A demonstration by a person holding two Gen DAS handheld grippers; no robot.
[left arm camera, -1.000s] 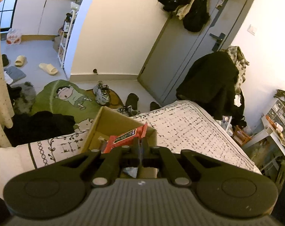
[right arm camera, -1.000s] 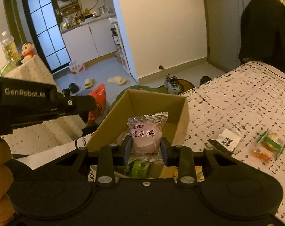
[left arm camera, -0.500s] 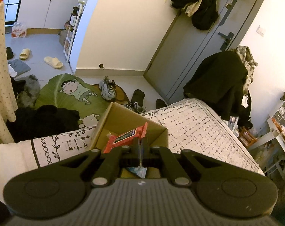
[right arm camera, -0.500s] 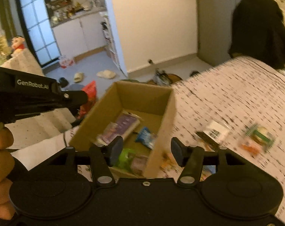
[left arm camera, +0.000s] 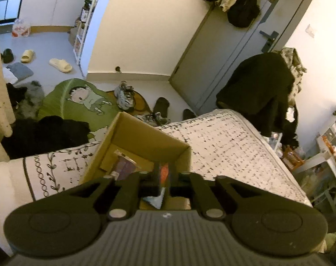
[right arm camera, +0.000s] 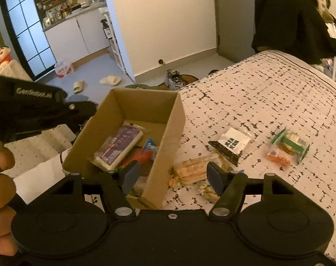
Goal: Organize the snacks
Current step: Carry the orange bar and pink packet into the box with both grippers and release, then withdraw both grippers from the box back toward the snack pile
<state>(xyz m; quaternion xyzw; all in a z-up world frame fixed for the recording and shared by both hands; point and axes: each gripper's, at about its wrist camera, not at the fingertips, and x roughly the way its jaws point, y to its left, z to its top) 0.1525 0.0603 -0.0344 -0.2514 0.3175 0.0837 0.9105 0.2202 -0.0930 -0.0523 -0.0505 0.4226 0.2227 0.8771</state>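
While the left gripper (left arm camera: 164,177) pinches a red snack packet (left arm camera: 164,171) above the cardboard box (right arm camera: 175,119) on the bed (right arm camera: 267,93), right gripper (right arm camera: 171,175) jaws just widening with nothing between them, purple pack (right arm camera: 121,146) inside box, bread packet (right arm camera: 194,169) just beside it.

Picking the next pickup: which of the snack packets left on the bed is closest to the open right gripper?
The clear pack of orange wafers, lying beside the cardboard box, just ahead of the right gripper. The black-and-white packet and green-edged packet lie farther right.
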